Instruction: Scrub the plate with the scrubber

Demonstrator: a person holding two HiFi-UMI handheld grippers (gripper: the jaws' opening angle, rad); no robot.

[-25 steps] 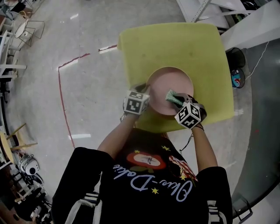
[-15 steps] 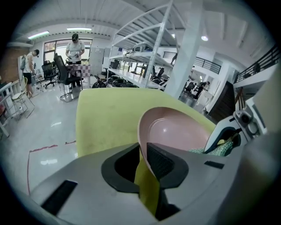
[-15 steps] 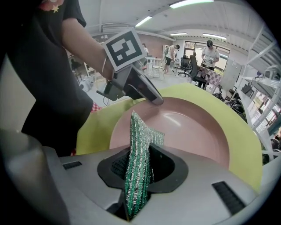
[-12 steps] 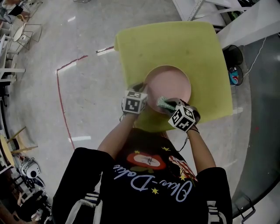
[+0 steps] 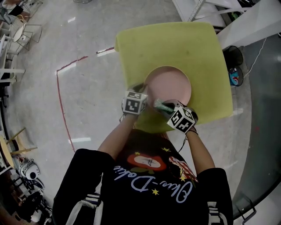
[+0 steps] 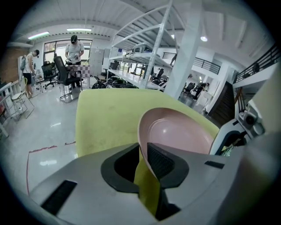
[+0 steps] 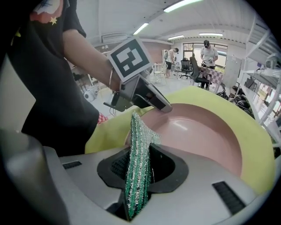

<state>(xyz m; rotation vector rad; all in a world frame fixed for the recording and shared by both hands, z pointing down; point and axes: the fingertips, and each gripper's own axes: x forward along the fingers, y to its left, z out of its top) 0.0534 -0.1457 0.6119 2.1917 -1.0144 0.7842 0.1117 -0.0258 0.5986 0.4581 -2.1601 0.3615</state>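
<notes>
A pink plate [image 5: 169, 83] lies on a yellow-green cloth-covered table [image 5: 175, 41]. My left gripper [image 5: 144, 93] grips the plate's near-left rim [image 6: 141, 132], with a fold of the yellow cloth also between the jaws; the jaws are opening slightly. My right gripper [image 5: 166, 107] is shut on a green glittery scrubber [image 5: 159, 105], whose tip rests at the plate's near rim. In the right gripper view the scrubber [image 7: 137, 162] stands upright between the pads, with the plate [image 7: 202, 129] ahead and the left gripper [image 7: 151, 100] at its rim.
Red tape [image 5: 61, 96] marks the floor left of the table. White shelving [image 5: 206, 9] stands at the back right, and a grey ramp [image 5: 263, 110] runs along the right. People and office chairs [image 6: 66, 66] are far off in the hall.
My right gripper has carried the scrubber leftward and toward me, from the plate's near-right part to its near rim. The left gripper has kept its hold on the rim.
</notes>
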